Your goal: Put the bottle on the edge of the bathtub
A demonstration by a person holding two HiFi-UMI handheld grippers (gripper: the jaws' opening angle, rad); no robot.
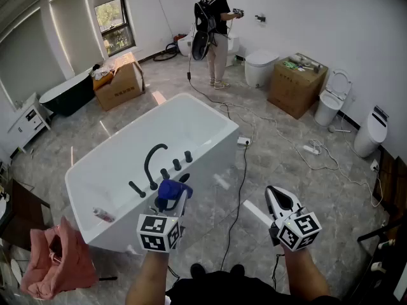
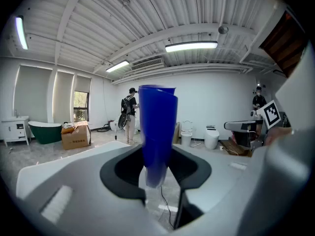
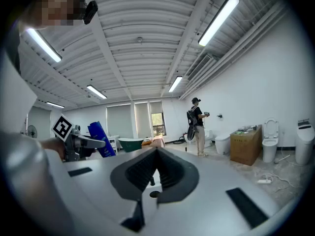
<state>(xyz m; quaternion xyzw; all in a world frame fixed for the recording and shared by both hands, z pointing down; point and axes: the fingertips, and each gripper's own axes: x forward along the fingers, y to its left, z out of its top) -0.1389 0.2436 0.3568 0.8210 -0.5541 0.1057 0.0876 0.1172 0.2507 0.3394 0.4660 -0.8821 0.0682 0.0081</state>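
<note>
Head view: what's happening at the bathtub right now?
A person holds a gripper in each hand. The left gripper is shut on a blue bottle, held over the near edge of the white bathtub, by the black faucet; it is not set down yet. The right gripper is shut and empty, off to the side.

— What kind of room is this?

— A bathroom-fittings showroom or stockroom, I'd say, not a home. A freestanding white bathtub (image 1: 121, 148) stands out in the open, a dark tub (image 1: 67, 95) sits by the window, and several toilets (image 1: 261, 67) line the wall.

— Anything else?

— Cardboard boxes (image 1: 119, 84), loose cables (image 1: 243, 170) across the marble-look floor (image 1: 286, 176), and strip lights (image 2: 191, 46) overhead.
</note>
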